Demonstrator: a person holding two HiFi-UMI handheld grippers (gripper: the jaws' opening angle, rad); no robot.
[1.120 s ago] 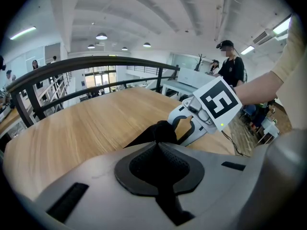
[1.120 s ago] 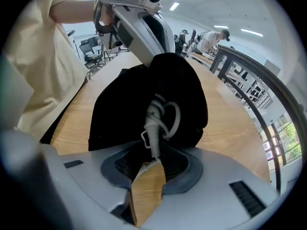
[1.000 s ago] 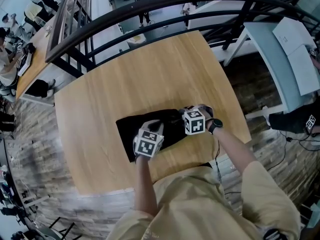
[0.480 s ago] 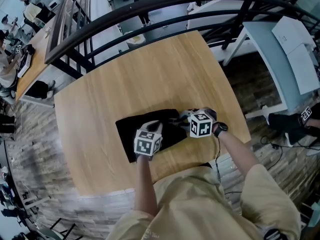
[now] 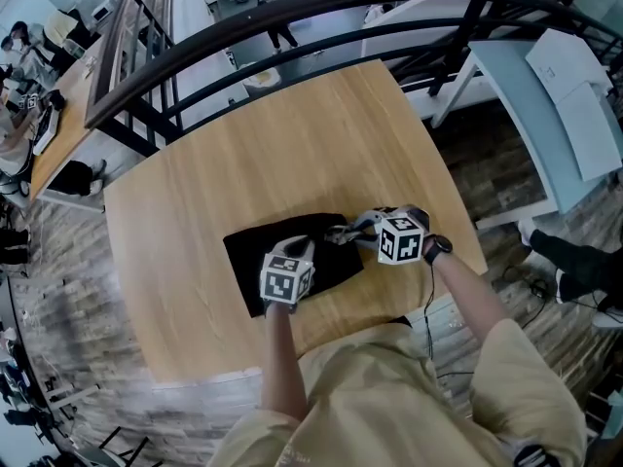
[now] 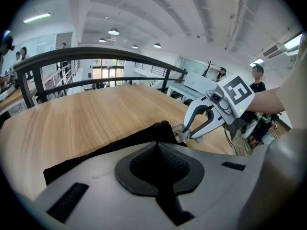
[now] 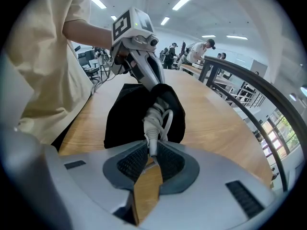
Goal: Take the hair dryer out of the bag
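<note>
Our right gripper, jaws just tightened, pinches the grey cord that trails from the mouth of the black bag, so a pull should draw the hair dryer out. Its body is hidden, we judge inside the bag. Our left gripper is clamped on the bag's fabric, anchoring it on the wooden table.

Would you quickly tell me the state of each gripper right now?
Left gripper: closed on the black bag.
Right gripper: jaws have just been closing, now gripping the white cord coming out of the bag.
</note>
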